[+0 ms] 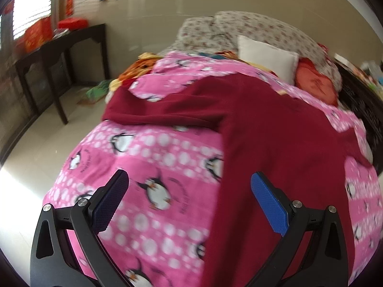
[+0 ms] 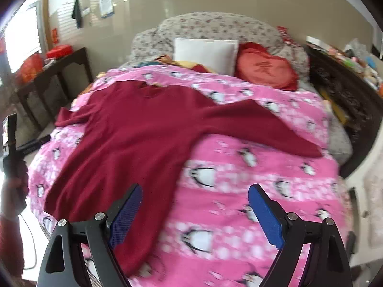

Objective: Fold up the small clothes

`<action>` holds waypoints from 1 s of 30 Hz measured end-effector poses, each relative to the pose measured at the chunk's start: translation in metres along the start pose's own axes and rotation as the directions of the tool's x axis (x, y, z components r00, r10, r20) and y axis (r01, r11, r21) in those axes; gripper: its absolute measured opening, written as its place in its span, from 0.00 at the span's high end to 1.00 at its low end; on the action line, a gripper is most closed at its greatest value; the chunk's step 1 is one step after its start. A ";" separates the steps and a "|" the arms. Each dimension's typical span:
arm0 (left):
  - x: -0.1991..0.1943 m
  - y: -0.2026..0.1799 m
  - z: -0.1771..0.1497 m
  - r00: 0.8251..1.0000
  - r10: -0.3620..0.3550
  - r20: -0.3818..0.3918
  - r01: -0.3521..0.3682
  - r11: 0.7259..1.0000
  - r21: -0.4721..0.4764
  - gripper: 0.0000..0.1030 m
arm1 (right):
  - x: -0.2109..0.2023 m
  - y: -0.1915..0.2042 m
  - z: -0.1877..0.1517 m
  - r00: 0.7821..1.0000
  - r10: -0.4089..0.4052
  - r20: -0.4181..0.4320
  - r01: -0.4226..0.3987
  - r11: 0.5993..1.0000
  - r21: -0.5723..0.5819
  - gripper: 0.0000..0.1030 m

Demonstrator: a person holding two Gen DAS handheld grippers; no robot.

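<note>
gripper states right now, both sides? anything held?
Left gripper: open wide, holding nothing, above the pink penguin blanket beside the dark red sweater.
Right gripper: open wide, holding nothing, over the sweater's hem.

The sweater is dark red all over. The blanket under it is bright pink, with white dots and black-and-white penguins. One pillow is plain white. The cushion beside it is red. The cover at the back is grey with tiny red flowers. Each tool is black with blue pads. The bench is dark brown.
</note>
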State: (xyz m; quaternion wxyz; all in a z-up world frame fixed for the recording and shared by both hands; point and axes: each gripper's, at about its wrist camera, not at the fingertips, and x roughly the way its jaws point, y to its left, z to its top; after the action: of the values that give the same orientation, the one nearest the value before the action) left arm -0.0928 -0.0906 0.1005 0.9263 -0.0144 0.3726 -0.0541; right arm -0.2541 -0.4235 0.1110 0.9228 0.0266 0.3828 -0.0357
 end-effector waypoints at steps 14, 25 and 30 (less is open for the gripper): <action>0.011 -0.071 -0.019 1.000 -0.002 0.014 0.001 0.996 0.088 0.00 | 0.083 0.066 0.010 0.993 0.109 0.044 -0.110 0.994 0.020 0.13; 0.022 -0.073 -0.023 1.000 -0.016 -0.004 0.016 0.997 0.075 0.00 | 0.103 0.068 0.015 0.989 0.148 0.025 -0.149 0.987 0.067 0.13; 0.026 -0.072 -0.021 1.000 -0.015 -0.007 0.015 0.998 0.068 0.00 | 0.112 0.068 0.017 0.988 0.153 0.016 -0.154 0.986 0.072 0.13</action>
State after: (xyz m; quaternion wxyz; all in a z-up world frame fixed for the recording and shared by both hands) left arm -0.0951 -0.1651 0.0722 0.9247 0.0143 0.3733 -0.0738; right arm -0.1570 -0.3620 0.0454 0.9231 0.0893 0.3734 0.0215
